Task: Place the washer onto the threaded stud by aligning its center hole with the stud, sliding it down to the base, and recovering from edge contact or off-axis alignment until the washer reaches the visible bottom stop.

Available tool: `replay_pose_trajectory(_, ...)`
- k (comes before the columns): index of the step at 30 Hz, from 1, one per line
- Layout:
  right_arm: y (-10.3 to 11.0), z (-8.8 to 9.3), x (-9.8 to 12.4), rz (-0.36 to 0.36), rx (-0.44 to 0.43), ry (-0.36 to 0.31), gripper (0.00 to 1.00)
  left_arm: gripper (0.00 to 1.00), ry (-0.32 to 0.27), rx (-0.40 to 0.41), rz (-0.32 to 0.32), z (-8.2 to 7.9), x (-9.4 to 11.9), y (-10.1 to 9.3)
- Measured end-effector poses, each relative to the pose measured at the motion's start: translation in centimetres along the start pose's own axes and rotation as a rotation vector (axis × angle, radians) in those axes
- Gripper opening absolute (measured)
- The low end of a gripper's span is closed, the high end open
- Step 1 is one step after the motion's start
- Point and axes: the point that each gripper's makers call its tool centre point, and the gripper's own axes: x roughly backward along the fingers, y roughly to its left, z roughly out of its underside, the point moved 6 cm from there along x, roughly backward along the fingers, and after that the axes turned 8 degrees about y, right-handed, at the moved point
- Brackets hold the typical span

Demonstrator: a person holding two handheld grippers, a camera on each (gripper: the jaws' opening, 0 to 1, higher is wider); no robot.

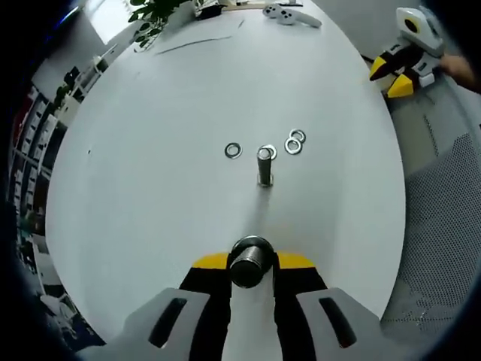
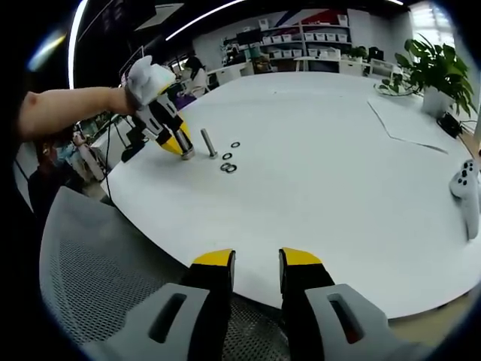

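Left gripper view: stud upright on white table, loose washers ringed around its far side.

Steel stud, slim and cylindrical, standing mid-table; one flat ring washer lying just behind its top, another apart to its left, a touching pair to its right. Left gripper, yellow-tipped over black, clamped on a dark round metal nut near the stud. Right gripper with jaws parted, holding nothing, hovering over the near table rim above a grey mesh chair. Seen from right gripper view, left gripper tips touching table beside the stud. Smooth matte tabletop; leafy plant and white game controller at far edges.
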Motion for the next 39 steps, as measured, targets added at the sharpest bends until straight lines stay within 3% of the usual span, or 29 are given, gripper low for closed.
replay_pose_trajectory(3, 0.0, 0.0, 0.0, 0.001, -0.001, -0.001, 0.26, 0.19, -0.003, 0.008, 0.004, 0.0, 0.0, 0.0)
replay_pose_trajectory(6, 0.0, 0.0, 0.0, 0.000, -0.001, -0.001, 0.26, 0.20, -0.043, -0.096, -0.054, -0.1, 0.1, 0.1)
replay_pose_trajectory(14, 0.2, 0.0, 0.0, -0.013, 0.004, 0.007, 0.26, 0.33, -0.095, -0.017, -0.049, 0.4, 1.3, -0.2)
replay_pose_trajectory(19, 0.1, 0.0, 0.0, -0.014, 0.005, 0.001, 0.26, 0.33, -0.153, 0.037, -0.066, 0.5, 2.2, -0.7)
replay_pose_trajectory(21, 0.1, 0.0, 0.0, -0.014, 0.007, 0.001, 0.26, 0.33, -0.213, 0.122, -0.089, 0.5, 2.2, -0.9)
replay_pose_trajectory(23, 0.1, 0.0, 0.0, -0.013, 0.003, -0.002, 0.26, 0.34, -0.247, 0.168, -0.066, 0.6, 2.2, -1.7)
replay_pose_trajectory(26, 0.1, 0.0, 0.0, -0.014, 0.006, 0.002, 0.26, 0.37, -0.272, 0.191, -0.104, 1.0, 2.4, -2.1)
replay_pose_trajectory(36, 0.2, 0.0, 0.0, -0.021, 0.012, -0.004, 0.26, 0.37, -0.314, 0.280, -0.126, 1.8, 4.2, -3.6)
replay_pose_trajectory(39, 0.2, -0.1, 0.0, -0.025, 0.014, -0.008, 0.26, 0.37, -0.339, 0.345, -0.122, 2.1, 4.5, -4.1)
